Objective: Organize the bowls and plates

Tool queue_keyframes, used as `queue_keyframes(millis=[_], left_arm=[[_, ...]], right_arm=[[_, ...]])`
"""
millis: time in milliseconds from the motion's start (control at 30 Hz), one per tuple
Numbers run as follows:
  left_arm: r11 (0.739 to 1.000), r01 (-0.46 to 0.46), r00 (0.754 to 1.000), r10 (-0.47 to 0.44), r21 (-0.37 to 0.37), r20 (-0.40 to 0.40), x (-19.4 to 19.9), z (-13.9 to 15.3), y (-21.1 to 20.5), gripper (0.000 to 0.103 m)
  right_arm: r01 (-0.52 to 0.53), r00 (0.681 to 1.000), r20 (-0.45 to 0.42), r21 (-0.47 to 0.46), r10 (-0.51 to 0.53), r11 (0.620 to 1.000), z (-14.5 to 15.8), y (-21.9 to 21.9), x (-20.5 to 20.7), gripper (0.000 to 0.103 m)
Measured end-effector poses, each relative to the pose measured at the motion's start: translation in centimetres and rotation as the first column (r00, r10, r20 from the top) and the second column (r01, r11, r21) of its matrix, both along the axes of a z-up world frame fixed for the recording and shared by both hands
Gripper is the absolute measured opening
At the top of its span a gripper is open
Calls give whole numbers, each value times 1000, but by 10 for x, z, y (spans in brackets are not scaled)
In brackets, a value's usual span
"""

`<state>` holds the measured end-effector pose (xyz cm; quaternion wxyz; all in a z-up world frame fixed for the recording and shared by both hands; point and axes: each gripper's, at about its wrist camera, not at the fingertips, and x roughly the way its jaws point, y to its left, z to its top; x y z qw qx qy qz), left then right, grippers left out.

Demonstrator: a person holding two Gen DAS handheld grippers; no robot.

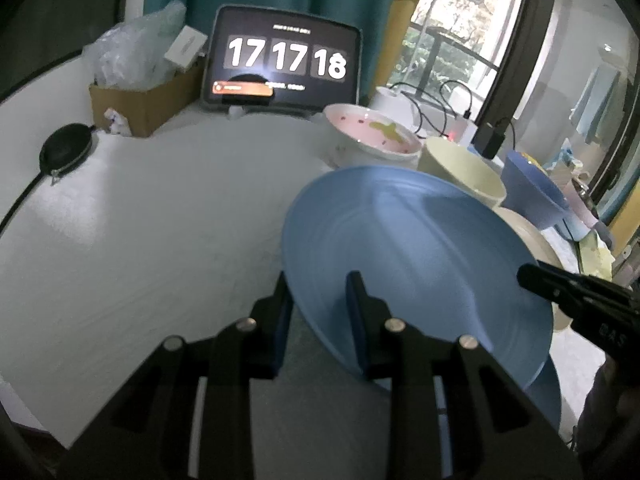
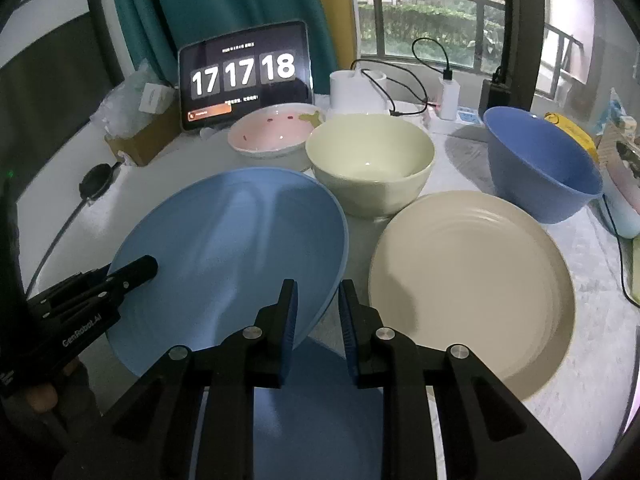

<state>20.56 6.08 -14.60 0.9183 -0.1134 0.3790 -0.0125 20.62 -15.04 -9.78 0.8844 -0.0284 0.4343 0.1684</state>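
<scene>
A light blue plate (image 1: 400,248) (image 2: 232,248) hangs tilted above the white table (image 1: 160,240), its shadow beneath it. My left gripper (image 1: 318,280) (image 2: 148,266) is shut on its left rim and my right gripper (image 2: 318,284) (image 1: 528,276) on its right rim. A beige plate (image 2: 472,280) (image 1: 532,232) lies flat just right of it. Behind stand a cream bowl (image 2: 368,160) (image 1: 460,168), a pink patterned bowl (image 2: 276,128) (image 1: 372,132) and a dark blue bowl (image 2: 540,160) (image 1: 532,196).
A tablet showing a clock (image 2: 244,76) leans at the back, with a cardboard box (image 1: 140,108) of plastic wrap to its left. A black round pouch (image 1: 66,148) with a cable lies far left. A white charger stand (image 2: 356,88) and cables sit behind the bowls.
</scene>
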Motion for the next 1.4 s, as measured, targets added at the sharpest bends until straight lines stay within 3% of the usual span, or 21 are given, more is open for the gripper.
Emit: queue_keyframes(millis=[633,1400], left_arm=[[999,41,997,-44,33,69,-47,26,-24,28],[990,104,994,-107,91,31,-103,18,-65,29]], right_arm=[[25,997,72,20,-26,1000,26,-27,-49,23],[54,997,44,38,-56,998,14,-65,-106,23]])
